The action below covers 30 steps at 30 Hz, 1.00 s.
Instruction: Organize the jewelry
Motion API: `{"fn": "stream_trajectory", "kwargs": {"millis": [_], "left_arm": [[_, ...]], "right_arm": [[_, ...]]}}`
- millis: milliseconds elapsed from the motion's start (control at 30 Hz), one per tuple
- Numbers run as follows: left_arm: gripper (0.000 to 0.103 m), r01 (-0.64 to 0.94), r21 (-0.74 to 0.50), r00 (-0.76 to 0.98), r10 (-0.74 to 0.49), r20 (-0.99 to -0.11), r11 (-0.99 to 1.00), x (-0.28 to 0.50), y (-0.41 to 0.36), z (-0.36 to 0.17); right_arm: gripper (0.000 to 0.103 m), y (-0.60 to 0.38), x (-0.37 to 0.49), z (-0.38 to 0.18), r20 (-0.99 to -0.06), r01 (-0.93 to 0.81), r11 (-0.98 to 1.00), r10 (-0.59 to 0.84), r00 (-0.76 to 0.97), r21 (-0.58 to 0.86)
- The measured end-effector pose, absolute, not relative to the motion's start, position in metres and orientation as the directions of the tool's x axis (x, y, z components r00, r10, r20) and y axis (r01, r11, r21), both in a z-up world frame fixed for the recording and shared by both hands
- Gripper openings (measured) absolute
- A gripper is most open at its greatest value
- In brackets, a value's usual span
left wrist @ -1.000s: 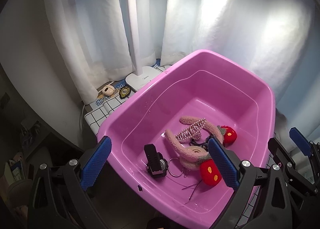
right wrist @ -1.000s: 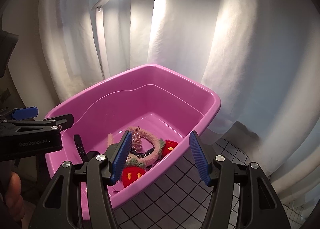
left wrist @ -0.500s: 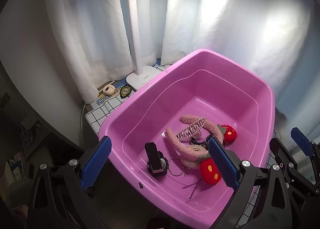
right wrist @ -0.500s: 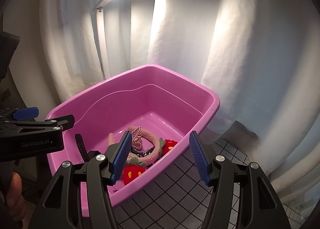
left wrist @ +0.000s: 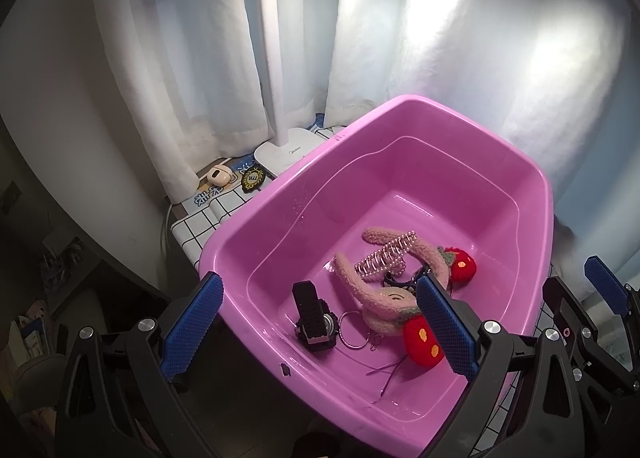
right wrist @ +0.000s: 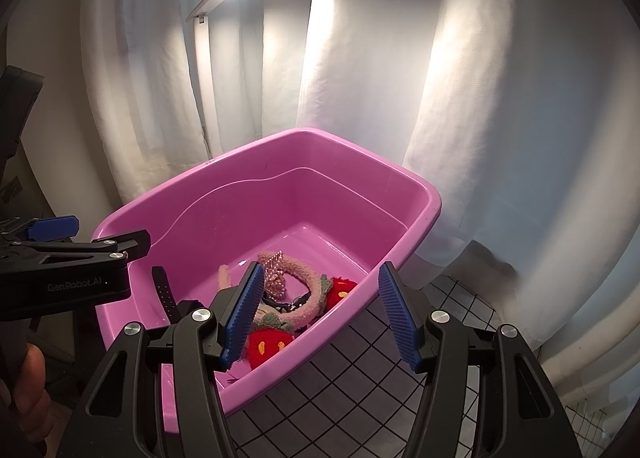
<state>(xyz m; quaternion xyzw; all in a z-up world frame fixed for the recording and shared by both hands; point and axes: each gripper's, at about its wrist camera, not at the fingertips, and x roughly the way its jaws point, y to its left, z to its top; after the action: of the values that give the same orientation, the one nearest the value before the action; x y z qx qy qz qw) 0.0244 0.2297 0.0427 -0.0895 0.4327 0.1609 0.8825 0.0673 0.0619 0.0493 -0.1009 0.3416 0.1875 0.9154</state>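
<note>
Looking from the left wrist view, the left tool (left wrist: 316,332) hangs above the near corner of the pink tub (left wrist: 400,114), its two blue fingers spread wide with nothing between them. All the jewelry things lie together on the tub floor. There is a black watch (left wrist: 314,318), a silver ring (left wrist: 354,328), a fuzzy pink headband (left wrist: 360,286) with red strawberries, a pearly hair clip (left wrist: 386,254) on top of it, and a thin purple string (left wrist: 386,372). They touch and cross each other in one pile. That could mean they are all gathered in and the job is nearly over. It could also mean they are waiting to be taken out and sorted. The pictures do not settle which. The far half of the tub floor is bare, so there is room to move there. The tub walls are tall. The tub's near corner sticks out past the bench (left wrist: 208,210) edge. A white lamp (left wrist: 288,154) stands just beside the tub rim.

From the right wrist view, the right tool (right wrist: 320,316) also gapes wide and empty, over the tub's near rim. The bench beside the tub is bare checked cloth, with white curtains (right wrist: 480,138) close behind.
</note>
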Motion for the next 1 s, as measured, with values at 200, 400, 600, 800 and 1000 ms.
{"fn": "stream_trajectory", "kwargs": {"millis": [200, 400, 600, 800, 1000], "left_arm": [[0.095, -0.363, -0.017, 0.573, 0.209, -0.792, 0.932, 0.0240, 0.2299, 0.0420], [0.095, -0.364, -0.016, 0.574, 0.210, -0.791, 0.931, 0.0237, 0.2304, 0.0423], [0.095, -0.364, -0.021, 0.570, 0.205, -0.795, 0.931, 0.0246, 0.2313, 0.0407], [0.095, -0.363, -0.028, 0.567, 0.197, -0.800, 0.931, 0.0254, 0.2319, 0.0377], [0.095, -0.362, -0.022, 0.567, 0.201, -0.799, 0.932, 0.0272, 0.2292, 0.0371]], "right_arm": [[0.057, 0.0618, 0.0669, 0.0487, -0.664, -0.414, 0.908, 0.275, 0.695, -0.057], [0.057, 0.0620, 0.0663, 0.0483, -0.664, -0.415, 0.908, 0.276, 0.695, -0.056], [0.057, 0.0636, 0.0648, 0.0476, -0.665, -0.416, 0.907, 0.276, 0.694, -0.058], [0.057, 0.0641, 0.0653, 0.0478, -0.665, -0.415, 0.908, 0.275, 0.694, -0.058], [0.057, 0.0640, 0.0654, 0.0476, -0.666, -0.415, 0.908, 0.276, 0.693, -0.056]]}}
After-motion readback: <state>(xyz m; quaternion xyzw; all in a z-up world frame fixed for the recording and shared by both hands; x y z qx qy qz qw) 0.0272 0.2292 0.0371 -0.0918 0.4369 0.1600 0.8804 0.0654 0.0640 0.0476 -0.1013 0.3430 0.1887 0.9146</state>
